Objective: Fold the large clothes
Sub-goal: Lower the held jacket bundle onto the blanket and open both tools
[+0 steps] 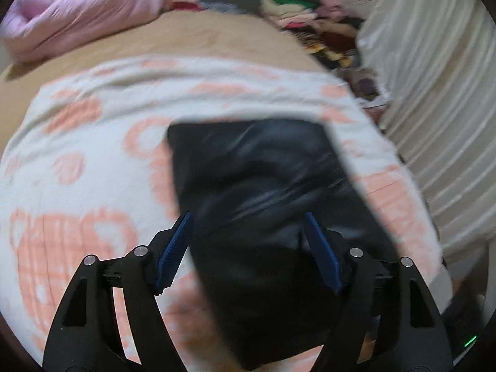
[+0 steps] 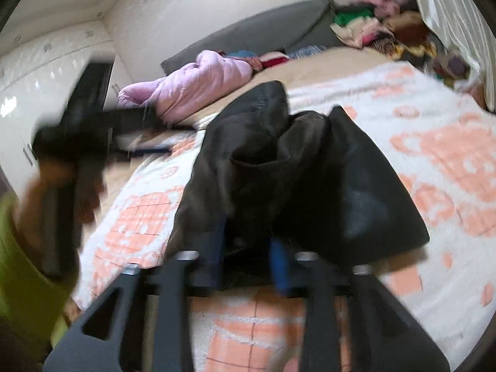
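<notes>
A black shiny garment [image 1: 257,192] lies folded into a rectangle on a white blanket with pink patterns [image 1: 93,142]. My left gripper [image 1: 248,220] is open above the garment's near part, blue pads [image 1: 176,248] spread wide, holding nothing. In the right wrist view the same black garment [image 2: 279,167] is bunched and lifted. My right gripper [image 2: 251,248] is shut on its near edge, the blue pads [image 2: 280,263] pressed into the cloth. The left gripper with its hand [image 2: 80,130] shows blurred at the left of that view.
A pink puffer jacket [image 1: 80,15] lies at the far side of the beige bed [image 1: 192,37]. A pile of mixed clothes [image 1: 310,15] sits at the back right. A white curtain [image 1: 434,77] hangs on the right. White wardrobes [image 2: 46,71] stand to the left.
</notes>
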A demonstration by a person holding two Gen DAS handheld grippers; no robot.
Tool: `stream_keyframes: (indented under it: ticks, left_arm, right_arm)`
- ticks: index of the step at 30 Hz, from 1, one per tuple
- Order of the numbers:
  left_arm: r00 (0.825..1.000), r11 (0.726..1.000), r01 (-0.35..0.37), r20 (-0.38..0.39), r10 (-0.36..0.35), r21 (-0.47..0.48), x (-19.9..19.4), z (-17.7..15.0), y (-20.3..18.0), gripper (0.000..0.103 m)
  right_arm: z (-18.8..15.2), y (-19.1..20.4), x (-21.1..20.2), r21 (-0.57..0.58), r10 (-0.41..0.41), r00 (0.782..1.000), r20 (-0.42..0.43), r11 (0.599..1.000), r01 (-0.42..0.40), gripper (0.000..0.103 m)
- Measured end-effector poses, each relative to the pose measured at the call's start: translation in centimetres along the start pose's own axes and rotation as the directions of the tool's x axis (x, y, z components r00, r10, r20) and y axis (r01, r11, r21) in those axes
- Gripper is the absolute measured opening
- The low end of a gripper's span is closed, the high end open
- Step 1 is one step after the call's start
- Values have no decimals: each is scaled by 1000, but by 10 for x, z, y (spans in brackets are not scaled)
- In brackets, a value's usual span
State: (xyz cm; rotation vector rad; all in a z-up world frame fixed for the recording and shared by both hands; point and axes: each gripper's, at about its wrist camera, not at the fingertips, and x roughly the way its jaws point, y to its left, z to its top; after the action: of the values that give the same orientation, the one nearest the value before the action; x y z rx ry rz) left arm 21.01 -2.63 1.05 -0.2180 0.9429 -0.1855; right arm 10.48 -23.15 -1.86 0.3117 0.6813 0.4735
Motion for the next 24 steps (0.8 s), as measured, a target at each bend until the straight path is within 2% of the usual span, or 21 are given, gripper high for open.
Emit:
stream_keyframes:
  ticks: [2, 4, 5, 7, 9, 11, 12, 13, 14, 15, 16, 17, 18, 20, 22, 24]
  left_arm:
    - [999, 1000, 16, -40, -17, -21, 13, -14, 13, 65]
    - [999, 999, 32, -43, -33, -23, 18, -20, 16, 65]
    - [999, 999, 35, -38, -36, -21, 18, -21, 16, 65]
    - [999, 1000, 28, -28, -28, -8, 17, -20, 13, 65]
    - [1000, 1000, 18, -20, -17, 4, 16, -21, 11, 65]
    - [999, 999, 32, -17, -32, -2, 16, -21, 11, 65]
    - [999, 999, 37, -17, -37, -6, 17, -22, 11, 65]
    - [999, 999, 45, -18, -45, -13, 17, -21, 12, 65]
    - [999, 999, 49, -20, -49, -18, 18, -21, 14, 66]
    - [999, 999, 46, -20, -46, -20, 18, -22, 15, 66]
    - [999, 998, 50, -21, -51, -23, 16, -22, 17, 67]
    - [998, 998, 60, -12, -61, -34, 12, -22, 17, 72]
    - [997, 996, 74, 7, -74, -44, 6, -21, 19, 81]
    - [996, 996, 78, 51, -76, -37, -8, -18, 20, 84]
    - [994, 995, 92, 67, -89, -41, -17, -12, 21, 86]
    - [991, 992, 116, 70, -113, -47, -21, -7, 19, 92]
  right_arm:
    - [7, -4, -3, 52, 30, 999, -17, 998, -29, 67]
    - [28, -7, -10, 126, 68, 998, 1, 990, -67, 85]
    - [45, -7, -10, 159, 69, 998, -8, 985, -67, 98]
    - [71, -7, -4, 164, 84, 995, -60, 984, -73, 98]
    - [100, -3, 21, 122, 27, 987, -161, 992, -7, 98]
    - [116, -4, 49, 81, -22, 970, -241, 996, 42, 98]
    - [121, -6, 68, 63, -65, 953, -297, 994, 87, 97]
    - [121, -7, 81, 57, -78, 942, -327, 993, 102, 90]
    - [122, -5, 95, 39, -57, 934, -353, 996, 76, 63]
    - [119, -2, 100, 13, -47, 935, -353, 998, 55, 40]
    - [119, 5, 101, -38, -63, 941, -333, 998, 53, 32]
    - [121, 13, 97, -92, -76, 948, -308, 994, 50, 26]
    - [124, 19, 91, -113, -64, 956, -286, 993, 33, 25]
    - [133, 27, 69, -147, -19, 976, -218, 989, -14, 22]
    - [140, 26, 50, -183, -7, 987, -161, 983, -23, 21]
    - [147, 15, 35, -180, 3, 992, -123, 983, -25, 20]
